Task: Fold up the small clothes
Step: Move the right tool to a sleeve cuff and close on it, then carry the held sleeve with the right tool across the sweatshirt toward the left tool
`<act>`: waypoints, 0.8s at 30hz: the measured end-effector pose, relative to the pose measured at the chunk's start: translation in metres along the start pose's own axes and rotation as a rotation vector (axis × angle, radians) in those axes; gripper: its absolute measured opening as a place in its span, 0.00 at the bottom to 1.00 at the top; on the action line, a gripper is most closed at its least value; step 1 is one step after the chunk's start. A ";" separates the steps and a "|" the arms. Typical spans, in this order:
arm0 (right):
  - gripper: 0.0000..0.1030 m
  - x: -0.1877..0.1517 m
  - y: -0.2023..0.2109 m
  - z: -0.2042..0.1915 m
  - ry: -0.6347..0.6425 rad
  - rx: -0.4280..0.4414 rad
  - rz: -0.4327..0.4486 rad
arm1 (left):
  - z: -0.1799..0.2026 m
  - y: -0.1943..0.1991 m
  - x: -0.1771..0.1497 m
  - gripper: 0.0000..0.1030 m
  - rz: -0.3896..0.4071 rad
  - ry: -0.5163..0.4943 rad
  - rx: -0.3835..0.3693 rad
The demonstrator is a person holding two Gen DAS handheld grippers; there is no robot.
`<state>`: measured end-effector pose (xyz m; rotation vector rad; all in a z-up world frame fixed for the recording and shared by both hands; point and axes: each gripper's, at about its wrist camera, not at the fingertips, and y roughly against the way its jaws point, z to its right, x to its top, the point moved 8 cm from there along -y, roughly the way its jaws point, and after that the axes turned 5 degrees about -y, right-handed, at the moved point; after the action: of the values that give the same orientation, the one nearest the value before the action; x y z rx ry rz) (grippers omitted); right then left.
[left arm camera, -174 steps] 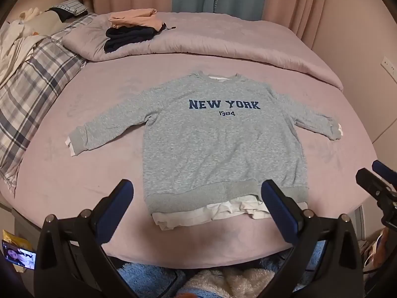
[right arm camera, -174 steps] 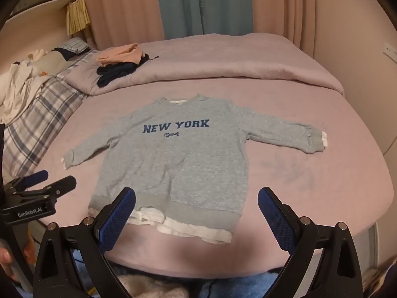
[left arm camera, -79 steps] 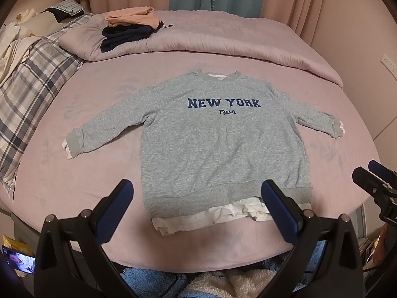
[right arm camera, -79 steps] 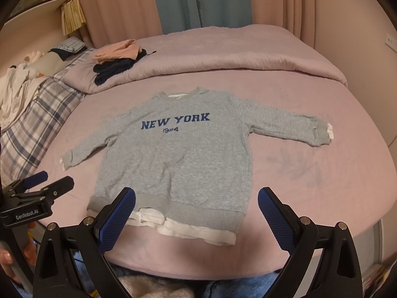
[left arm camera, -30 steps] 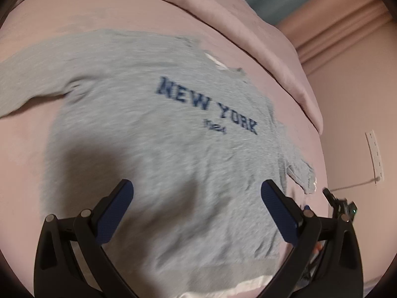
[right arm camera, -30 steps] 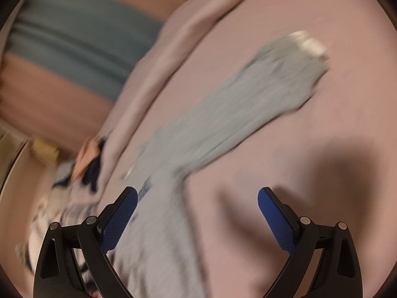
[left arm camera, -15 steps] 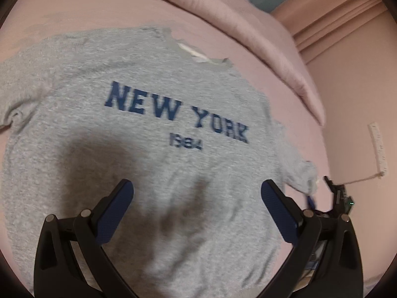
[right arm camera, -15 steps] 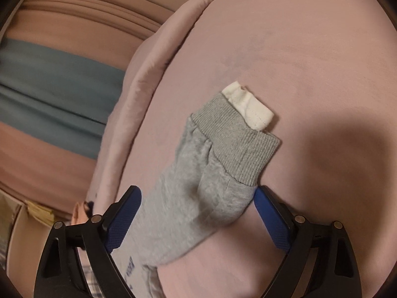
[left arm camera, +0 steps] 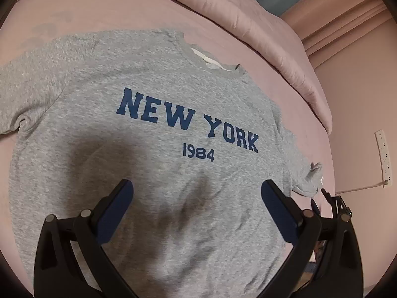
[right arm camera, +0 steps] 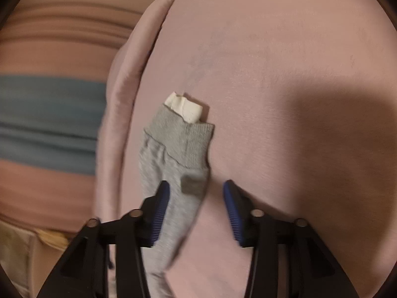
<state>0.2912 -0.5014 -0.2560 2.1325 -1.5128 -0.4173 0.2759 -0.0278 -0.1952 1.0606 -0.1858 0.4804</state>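
My right gripper (right arm camera: 196,196) closing around grey sweatshirt (left arm camera: 153,149) sleeve (right arm camera: 173,154), pads not yet pressing, my left gripper (left arm camera: 197,198) spread wide above sweatshirt chest, pink bed (right arm camera: 285,74) beneath

Left gripper (left arm camera: 197,191) agape, right gripper (right arm camera: 196,193) perhaps half-closed, closing

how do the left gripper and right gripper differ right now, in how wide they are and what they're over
The left gripper stands wide open; the right gripper is much narrower, its jaws closing. The left hangs over the sweatshirt chest below the NEW YORK print; the right straddles the sleeve near its ribbed cuff, not yet pinching it. Both have blue pads on black arms.
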 end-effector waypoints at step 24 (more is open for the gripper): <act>0.13 -0.032 0.016 -0.105 0.553 0.043 0.090 | 0.018 -0.004 0.012 0.99 -0.021 0.104 -0.115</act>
<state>0.3210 -0.4528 -0.1612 1.9765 -1.2878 0.2279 0.2896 -0.0420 -0.1854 0.9222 -0.1087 0.4993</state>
